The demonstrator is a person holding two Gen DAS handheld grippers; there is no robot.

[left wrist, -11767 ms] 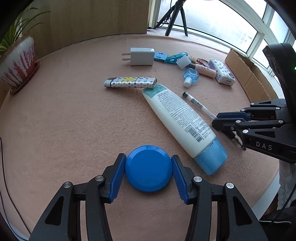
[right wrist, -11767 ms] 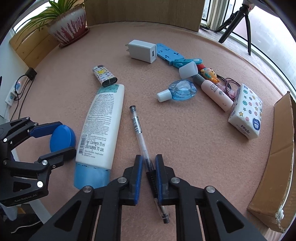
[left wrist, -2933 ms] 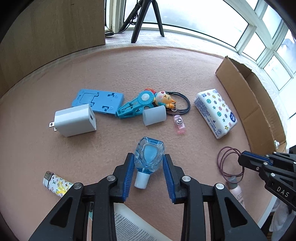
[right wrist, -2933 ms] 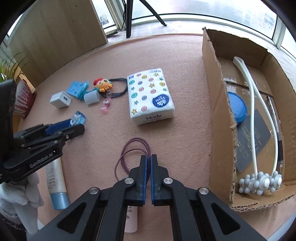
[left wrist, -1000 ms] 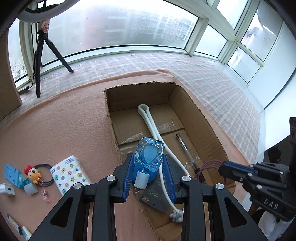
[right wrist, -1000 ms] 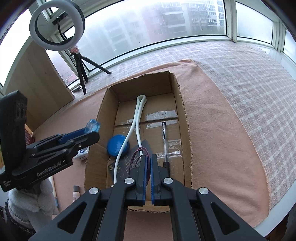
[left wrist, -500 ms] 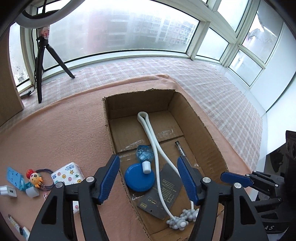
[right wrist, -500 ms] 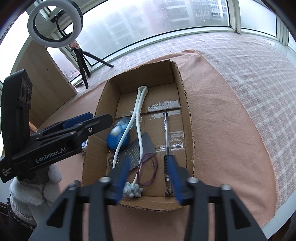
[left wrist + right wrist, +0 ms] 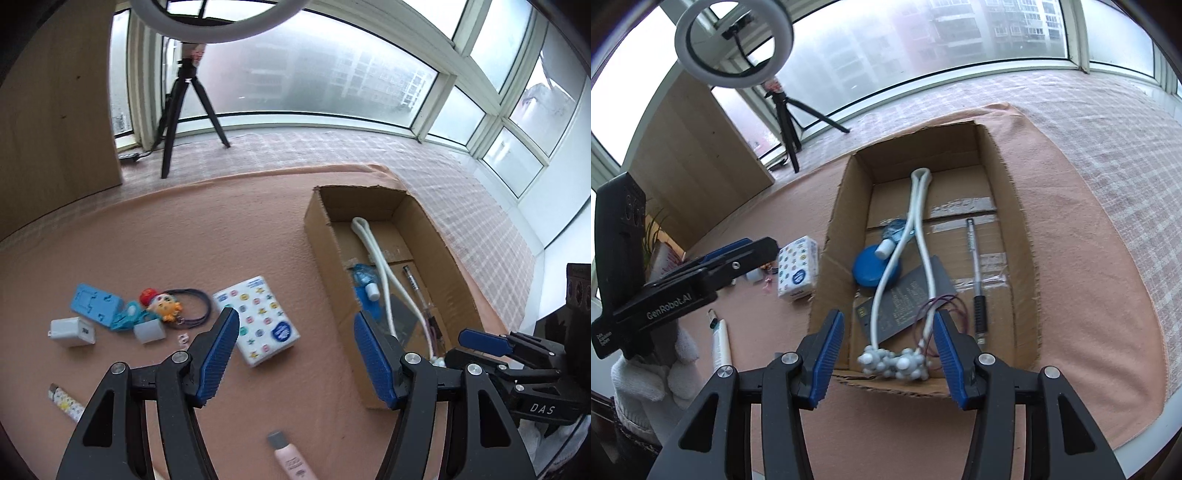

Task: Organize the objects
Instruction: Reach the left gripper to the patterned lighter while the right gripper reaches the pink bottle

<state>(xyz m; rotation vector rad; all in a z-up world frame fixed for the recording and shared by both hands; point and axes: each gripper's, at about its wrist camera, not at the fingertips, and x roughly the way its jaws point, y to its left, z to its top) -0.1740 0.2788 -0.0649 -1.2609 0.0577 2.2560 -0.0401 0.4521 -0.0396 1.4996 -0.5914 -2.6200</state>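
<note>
Left wrist view: left gripper with blue-padded jaws spread wide and nothing between them, hanging over the pink-covered table. At 1 o'clock of the jaws stands the cardboard box, open-topped. Inside it lie a white looped massager, a small blue bottle with a white cap, a pen and a dark card; the near box wall hides most of a blue disc beside the bottle. At 11 o'clock, just ahead of the left pad, lies the dotted tissue pack. Farther toward 10 o'clock sit a cartoon keychain, a blue stand, a white charger and a small white cap. A patterned lighter at 8 o'clock and a pink tube at 6 o'clock are cut off by the gripper arms and the frame edge. The right gripper enters at 3 o'clock, seen side-on.

Right wrist view: right gripper with jaws parted and empty, poised above the near end of the box. The massager's knobbed heads and a purple hair tie lie between and below the pads, untouched. The blue disc shows plainly here, the bottle resting on its far edge. At 9 o'clock the left gripper is held by a white-gloved hand; from this side its opening is hard to judge.
</note>
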